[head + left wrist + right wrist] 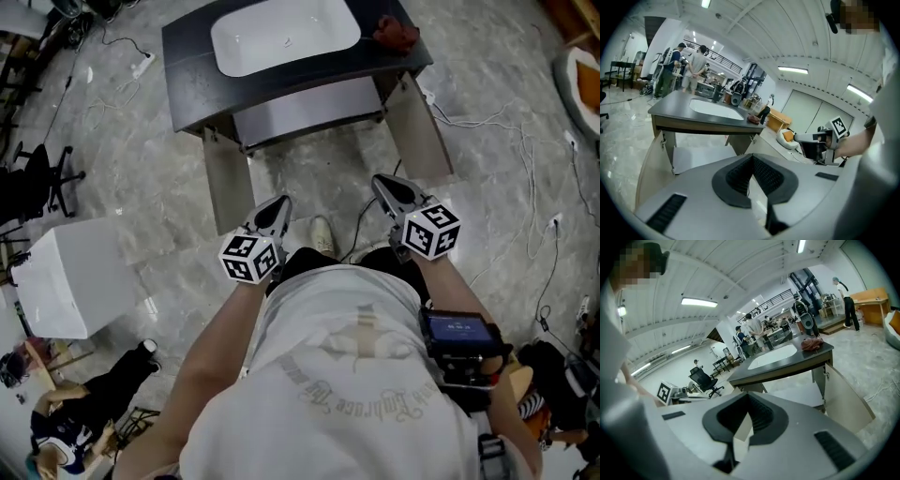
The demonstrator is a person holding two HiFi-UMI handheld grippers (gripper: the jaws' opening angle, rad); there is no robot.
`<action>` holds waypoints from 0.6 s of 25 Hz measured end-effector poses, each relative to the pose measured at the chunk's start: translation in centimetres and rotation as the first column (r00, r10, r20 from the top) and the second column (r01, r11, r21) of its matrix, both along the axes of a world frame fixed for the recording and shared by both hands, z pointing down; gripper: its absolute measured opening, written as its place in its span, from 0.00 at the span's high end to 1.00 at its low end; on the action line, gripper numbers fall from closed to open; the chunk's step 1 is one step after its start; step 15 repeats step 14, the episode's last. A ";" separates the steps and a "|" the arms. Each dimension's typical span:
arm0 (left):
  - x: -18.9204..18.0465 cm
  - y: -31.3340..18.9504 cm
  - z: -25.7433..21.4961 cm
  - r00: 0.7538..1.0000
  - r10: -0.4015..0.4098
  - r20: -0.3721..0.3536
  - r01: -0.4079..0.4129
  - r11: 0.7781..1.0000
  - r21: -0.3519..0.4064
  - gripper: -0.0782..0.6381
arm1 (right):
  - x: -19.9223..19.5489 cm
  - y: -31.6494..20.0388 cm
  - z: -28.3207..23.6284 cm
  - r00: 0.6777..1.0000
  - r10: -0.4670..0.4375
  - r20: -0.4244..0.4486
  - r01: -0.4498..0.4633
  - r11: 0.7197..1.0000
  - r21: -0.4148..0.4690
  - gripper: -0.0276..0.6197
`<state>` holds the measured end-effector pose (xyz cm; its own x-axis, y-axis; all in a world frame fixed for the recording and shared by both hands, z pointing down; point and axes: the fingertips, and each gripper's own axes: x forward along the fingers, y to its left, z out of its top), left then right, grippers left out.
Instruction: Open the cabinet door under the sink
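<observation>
Under the far sink [284,36], the cabinet's left door [228,187] and right door [419,127] stand wide open, so the left gripper [278,208] and right gripper [386,187] hang near the person's body, clenched empty, apparently done.

White printed T-shirt [347,384], grey left gripper [278,204], right gripper [382,183]

Sink cabinet [187,56] running off head view's top edge. Our shirt [347,375] is hiding floor [141,187] beneath us. We are not making out what reddish lump [397,34] on cabinet top is.
</observation>
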<state>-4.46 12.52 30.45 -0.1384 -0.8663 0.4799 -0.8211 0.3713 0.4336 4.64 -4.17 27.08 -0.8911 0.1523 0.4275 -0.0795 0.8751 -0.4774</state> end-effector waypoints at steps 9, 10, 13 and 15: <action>-0.9 0.8 -0.2 1.000 0.005 0.021 -0.005 1.000 0.022 0.88 | -1.7 2.1 -0.2 1.000 -0.020 0.007 0.019 0.999 0.028 0.94; -1.0 0.7 0.0 1.000 0.008 0.019 -0.008 1.000 0.022 0.88 | -1.9 2.1 -0.1 1.000 -0.022 0.005 0.021 0.999 0.029 0.94; -1.3 0.2 0.3 1.000 0.015 0.022 -0.015 1.000 0.022 0.88 | -2.3 1.7 0.4 1.000 -0.023 0.002 0.023 0.999 0.031 0.94; -1.5 0.1 0.4 1.000 0.017 0.024 -0.017 1.000 0.022 0.88 | -2.4 1.5 0.5 1.000 -0.023 0.002 0.023 0.999 0.032 0.94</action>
